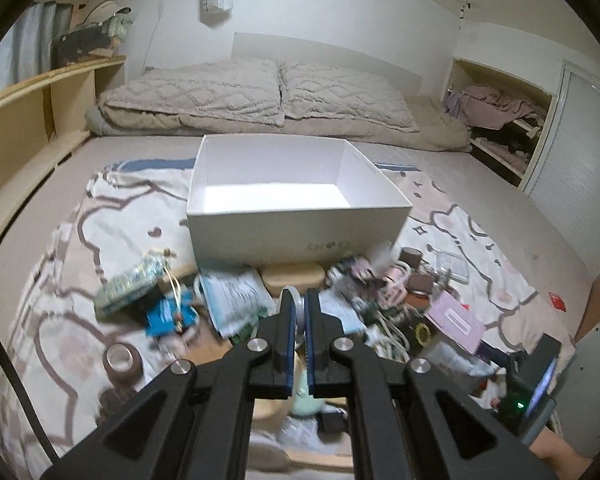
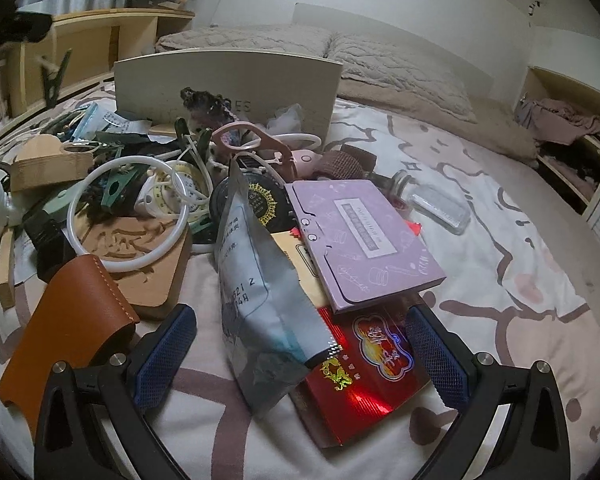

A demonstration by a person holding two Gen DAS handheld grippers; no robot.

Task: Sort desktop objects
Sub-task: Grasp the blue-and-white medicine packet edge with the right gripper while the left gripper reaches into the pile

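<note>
- The pile of small things [image 2: 204,184] lies on the bed [image 1: 500,216], right in front of the white box [image 1: 296,208]. The box is open on top and looks empty, so I think the things are meant to go in there.
- The left tongs [image 1: 299,300] are pinched shut on something thin and white (it is too hidden between the pads to say what it is). They sit above the pile and point down at a slant toward the box.
- The right tongs [image 2: 300,356] are wide open and hold nothing. A grey pouch [image 2: 260,312] and a red packet [image 2: 364,364] lie between the two pads, but the pads do not touch them.
- The right tongs lean down low over the bed, close to a purple book [image 2: 360,240] and a brown leather case [image 2: 64,320].
- A white ring [image 2: 128,216] rests on a wooden board [image 2: 148,264] in the pile.
</note>
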